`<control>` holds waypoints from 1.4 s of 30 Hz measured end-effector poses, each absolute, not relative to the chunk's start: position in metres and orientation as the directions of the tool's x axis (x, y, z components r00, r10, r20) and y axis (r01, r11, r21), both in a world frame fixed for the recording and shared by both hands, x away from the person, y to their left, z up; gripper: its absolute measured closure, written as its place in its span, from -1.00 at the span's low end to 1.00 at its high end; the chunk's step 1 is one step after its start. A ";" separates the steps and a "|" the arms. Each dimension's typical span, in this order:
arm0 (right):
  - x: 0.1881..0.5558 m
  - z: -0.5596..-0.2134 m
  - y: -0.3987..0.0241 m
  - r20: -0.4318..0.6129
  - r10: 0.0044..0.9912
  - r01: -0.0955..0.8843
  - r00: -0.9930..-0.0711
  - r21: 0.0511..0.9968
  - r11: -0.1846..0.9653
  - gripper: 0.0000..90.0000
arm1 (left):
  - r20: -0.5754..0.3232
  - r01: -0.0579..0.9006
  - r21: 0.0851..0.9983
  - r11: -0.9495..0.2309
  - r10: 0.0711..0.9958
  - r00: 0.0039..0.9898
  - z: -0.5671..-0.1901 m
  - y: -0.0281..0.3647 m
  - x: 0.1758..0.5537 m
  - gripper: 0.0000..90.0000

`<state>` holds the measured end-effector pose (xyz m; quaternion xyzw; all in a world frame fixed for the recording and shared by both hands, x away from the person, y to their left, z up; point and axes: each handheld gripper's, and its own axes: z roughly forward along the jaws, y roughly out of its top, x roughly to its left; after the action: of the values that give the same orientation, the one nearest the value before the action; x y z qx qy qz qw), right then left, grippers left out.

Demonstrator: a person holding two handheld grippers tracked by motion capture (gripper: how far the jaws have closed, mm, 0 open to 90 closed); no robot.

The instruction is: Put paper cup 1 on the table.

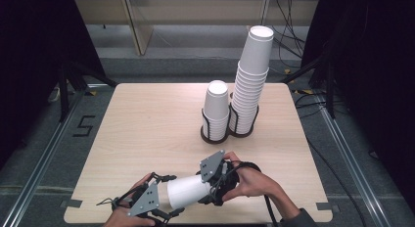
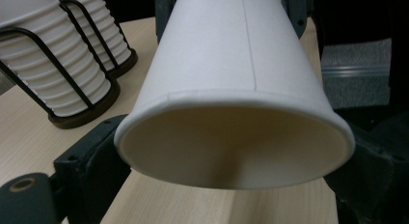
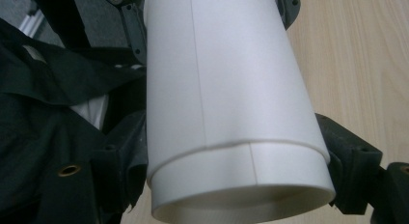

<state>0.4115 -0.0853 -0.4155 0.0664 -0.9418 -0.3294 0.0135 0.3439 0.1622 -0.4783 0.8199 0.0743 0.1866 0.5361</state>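
The paper cup (image 2: 231,89) hides both hand-held gripper tips, its far end cut off at each gripper view's top edge.

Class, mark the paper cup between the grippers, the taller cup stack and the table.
paper cup (image 1: 188,191), high view, its side wall.
taller cup stack (image 1: 250,85), high view, mid-stack.
table (image 1: 147,124), high view, bare top.

A light wooden table (image 1: 147,124) fills the middle of the high view. Toward its upper right stand two dark wire holders, touching side by side. The left holder (image 1: 215,134) carries a short stack of white paper cups (image 1: 216,107), upside down. The right holder (image 1: 243,129) carries a much taller stack (image 1: 252,75), leaning slightly right at its top. On the grey floor at the left a marking shaped like a 5 (image 1: 84,125) shows, and cables (image 1: 288,41) trail at the upper right.
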 end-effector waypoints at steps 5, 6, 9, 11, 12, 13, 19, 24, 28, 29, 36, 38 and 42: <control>0.414 -0.416 -0.090 -0.029 -0.124 -0.114 -0.992 0.633 0.765 -0.46 | 0.235 -0.090 0.909 -0.408 0.320 0.918 -0.475 0.164 0.344 -0.71; 0.415 -0.416 -0.090 -0.024 -0.129 -0.115 -0.991 0.637 0.762 -0.46 | 0.234 -0.088 0.908 -0.410 0.321 0.918 -0.475 0.164 0.344 -0.69; 0.416 -0.418 -0.090 -0.024 -0.118 -0.106 -0.993 0.635 0.765 -0.47 | 0.229 -0.073 0.901 -0.428 0.326 0.917 -0.474 0.164 0.344 -0.64; 0.417 -0.421 -0.089 -0.003 -0.112 -0.089 -0.994 0.627 0.774 -0.51 | 0.227 -0.065 0.897 -0.437 0.329 0.917 -0.474 0.162 0.344 -0.63; 0.415 -0.421 -0.089 -0.018 -0.085 -0.078 -0.996 0.609 0.789 -0.57 | 0.231 -0.064 0.891 -0.450 0.328 0.916 -0.474 0.161 0.343 -0.63; 0.415 -0.422 -0.087 -0.008 -0.085 -0.073 -0.996 0.603 0.794 -0.64 | 0.234 -0.059 0.883 -0.466 0.327 0.916 -0.474 0.161 0.343 -0.63; 0.402 -0.418 -0.079 -0.090 -0.038 -0.081 -0.995 0.541 0.837 -0.64 | 0.220 -0.022 0.860 -0.510 0.331 0.918 -0.473 0.156 0.341 -0.61; 0.393 -0.419 -0.067 -0.180 -0.081 -0.156 -0.980 0.458 0.875 -0.63 | 0.211 -0.002 0.845 -0.535 0.329 0.920 -0.471 0.155 0.340 -0.61; 0.392 -0.424 -0.058 -0.231 -0.157 -0.243 -0.960 0.417 0.876 -0.58 | 0.216 -0.008 0.842 -0.539 0.325 0.921 -0.470 0.155 0.340 -0.61; 0.391 -0.426 -0.057 -0.215 -0.145 -0.225 -0.966 0.413 0.883 -0.52 | 0.214 -0.009 0.844 -0.536 0.322 0.922 -0.470 0.155 0.340 -0.61; 0.393 -0.428 -0.059 -0.221 -0.166 -0.248 -0.961 0.423 0.872 -0.48 | 0.162 0.006 0.896 -0.444 0.340 0.926 -0.474 0.157 0.342 -0.76; 0.403 -0.427 -0.070 -0.153 -0.139 -0.200 -0.978 0.520 0.830 -0.48 | 0.102 0.047 0.936 -0.349 0.395 0.913 -0.473 0.163 0.346 -0.80; 0.416 -0.426 -0.087 -0.073 -0.105 -0.127 -0.992 0.646 0.752 -0.48 | 0.000 0.099 0.972 -0.213 0.423 0.906 -0.470 0.170 0.350 -0.78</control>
<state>0.4160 -0.0874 -0.4259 0.0618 -0.9359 -0.3463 -0.0161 0.3496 0.1696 -0.4700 0.7672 0.1702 0.1342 0.6037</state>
